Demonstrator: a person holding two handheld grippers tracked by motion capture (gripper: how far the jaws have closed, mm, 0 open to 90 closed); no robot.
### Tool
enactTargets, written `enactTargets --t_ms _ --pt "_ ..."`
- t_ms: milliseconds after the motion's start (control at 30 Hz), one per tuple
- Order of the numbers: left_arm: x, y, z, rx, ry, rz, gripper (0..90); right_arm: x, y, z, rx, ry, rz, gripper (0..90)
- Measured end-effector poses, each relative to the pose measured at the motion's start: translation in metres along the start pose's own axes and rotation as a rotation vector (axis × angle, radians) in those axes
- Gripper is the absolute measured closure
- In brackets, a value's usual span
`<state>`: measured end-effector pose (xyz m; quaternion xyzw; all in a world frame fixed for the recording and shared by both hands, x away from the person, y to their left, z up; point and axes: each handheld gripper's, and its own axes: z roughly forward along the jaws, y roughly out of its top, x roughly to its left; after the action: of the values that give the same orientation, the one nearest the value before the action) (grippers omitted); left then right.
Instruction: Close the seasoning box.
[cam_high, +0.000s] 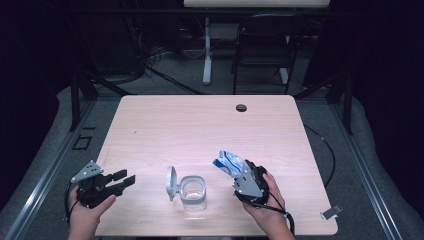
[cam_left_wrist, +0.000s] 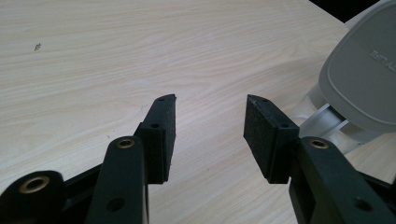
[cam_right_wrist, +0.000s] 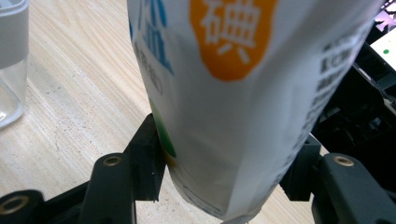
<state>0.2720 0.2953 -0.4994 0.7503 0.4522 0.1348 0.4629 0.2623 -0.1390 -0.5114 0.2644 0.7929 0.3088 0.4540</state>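
Observation:
A clear square container (cam_high: 193, 192) stands near the table's front edge, its grey hinged lid (cam_high: 171, 181) swung up at its left side. My left gripper (cam_high: 126, 180) lies low at the front left, open, jaws pointing at the container with bare wood between them (cam_left_wrist: 210, 135); the lid (cam_left_wrist: 362, 88) rises just right of its jaws. My right gripper (cam_high: 239, 171), right of the container, is shut on a white and blue pouch (cam_high: 227, 162) that sticks up and leans left. Up close the pouch (cam_right_wrist: 233, 93) carries blue and orange print and sits pinched between both pads.
The wooden table (cam_high: 200, 125) has a cable hole (cam_high: 241, 107) near its far edge. A small grey clip (cam_high: 332, 212) lies at the front right corner. A chair (cam_high: 262, 45) and a desk leg (cam_high: 207, 50) stand on the floor beyond.

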Motion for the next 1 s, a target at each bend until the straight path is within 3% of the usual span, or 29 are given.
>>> enactTargets --t_ms 700,1000 --pt "0.001 0.0 0.0 0.004 0.004 0.0 53.6 0.01 -0.006 0.003 0.02 -0.017 -0.081 43.2" --pt "0.001 -0.001 0.001 0.007 0.005 -0.001 53.7 0.014 -0.007 0.004 0.028 -0.017 -0.137 43.2"
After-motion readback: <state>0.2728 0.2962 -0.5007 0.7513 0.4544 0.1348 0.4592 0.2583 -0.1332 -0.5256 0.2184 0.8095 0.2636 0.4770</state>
